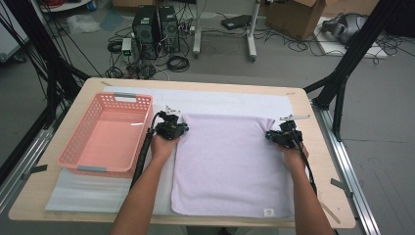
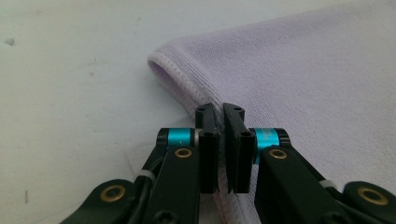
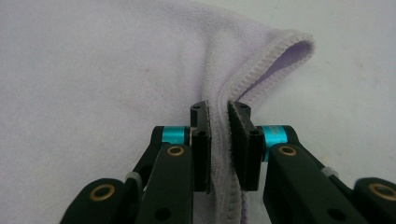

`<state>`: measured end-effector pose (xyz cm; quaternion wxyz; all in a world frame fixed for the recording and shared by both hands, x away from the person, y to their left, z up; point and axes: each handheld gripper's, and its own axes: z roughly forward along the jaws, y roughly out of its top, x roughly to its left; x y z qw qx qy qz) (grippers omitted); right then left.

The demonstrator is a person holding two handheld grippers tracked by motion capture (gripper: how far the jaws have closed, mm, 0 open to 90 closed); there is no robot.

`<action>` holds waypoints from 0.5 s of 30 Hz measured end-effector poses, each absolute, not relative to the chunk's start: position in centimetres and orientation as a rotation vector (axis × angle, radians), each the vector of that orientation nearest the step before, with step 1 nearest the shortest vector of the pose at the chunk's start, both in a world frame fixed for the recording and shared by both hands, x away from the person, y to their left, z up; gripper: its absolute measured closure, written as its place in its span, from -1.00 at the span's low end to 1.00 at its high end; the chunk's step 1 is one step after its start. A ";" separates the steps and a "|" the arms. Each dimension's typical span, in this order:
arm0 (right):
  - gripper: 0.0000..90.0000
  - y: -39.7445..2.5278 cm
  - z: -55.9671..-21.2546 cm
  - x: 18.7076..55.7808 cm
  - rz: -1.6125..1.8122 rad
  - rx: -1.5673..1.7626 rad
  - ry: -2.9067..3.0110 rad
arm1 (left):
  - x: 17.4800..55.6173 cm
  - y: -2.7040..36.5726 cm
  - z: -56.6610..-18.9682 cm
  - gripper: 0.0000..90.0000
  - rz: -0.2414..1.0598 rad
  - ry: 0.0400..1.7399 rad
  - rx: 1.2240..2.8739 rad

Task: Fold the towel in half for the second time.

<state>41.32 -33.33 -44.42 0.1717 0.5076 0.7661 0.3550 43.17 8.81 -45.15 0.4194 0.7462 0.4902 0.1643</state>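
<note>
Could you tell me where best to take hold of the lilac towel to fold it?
By its two far corners, coming in from the near side: the towel lies flat, its hems exposed. The left tongs and right tongs pinch those hems there.

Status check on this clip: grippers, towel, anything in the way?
Left gripper and right gripper shut on towel far corners. Towel flat. Pink basket aside.

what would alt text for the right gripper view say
The right gripper is clamped on the stitched side edge of a lilac towel, its two black jaws pinching a raised fold of the cloth. Just beyond the jaws the towel's corner curls up and shows its hem, over a white table covering.
</note>
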 end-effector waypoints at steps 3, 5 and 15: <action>0.80 -33.1 -44.4 41.2 0.995 1.438 2.162 | 43.1 8.8 -45.1 0.90 0.402 1.256 1.846; 0.82 -33.0 -44.2 41.0 0.980 1.430 2.144 | 43.1 8.9 -44.8 0.90 0.413 1.261 1.826; 0.83 -33.8 -42.7 40.0 1.084 1.397 2.030 | 42.2 9.6 -42.5 0.91 0.414 1.242 1.687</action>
